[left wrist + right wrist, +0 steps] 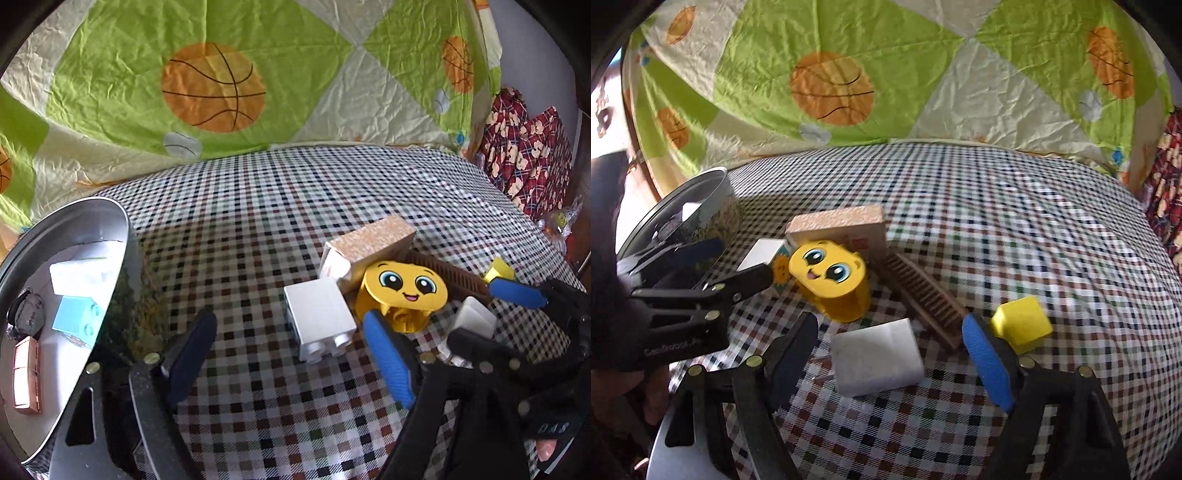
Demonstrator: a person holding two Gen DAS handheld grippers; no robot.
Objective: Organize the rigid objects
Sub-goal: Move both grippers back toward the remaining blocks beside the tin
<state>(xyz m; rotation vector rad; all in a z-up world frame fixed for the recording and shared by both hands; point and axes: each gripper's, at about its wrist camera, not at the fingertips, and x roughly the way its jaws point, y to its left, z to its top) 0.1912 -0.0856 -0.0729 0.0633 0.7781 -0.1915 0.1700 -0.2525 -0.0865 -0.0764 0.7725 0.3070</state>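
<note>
Left wrist view shows a white brick (319,317) lying on its side on the checked cloth (258,221) of the desk, its round studs toward the camera, between the two fingers of the left gripper (291,354). These fingers are spread and touch nothing; one has a dark pad, the other a ribbed blue pad. Just behind the brick stands a yellow toy (402,291) with a round printed face with big blue eyes, and behind that a speckled cardboard box (369,251) that leans on the pile. At the left is a round metal tin (110,229) with smooth shiny wall; inside lie a white block (81,277), a light blue brick (79,317), a copper-coloured case (26,376) and a dark lump. The right gripper (443,317) comes in from the right, and a fingertip of the person is seen at the bottom edge. Right wrist view shows the right gripper (890,354) pointing down at a slant, fingers apart and gripping nothing, around a flat white block (879,358) with a matt, rough face. A wooden comb (923,299) with fine teeth lies beside it, and a small yellow block (1021,323) sits just beside the blue pad. The left gripper (738,266) reaches in from the left. A crumpled quilt (886,55) with basketball prints hangs behind.
</note>
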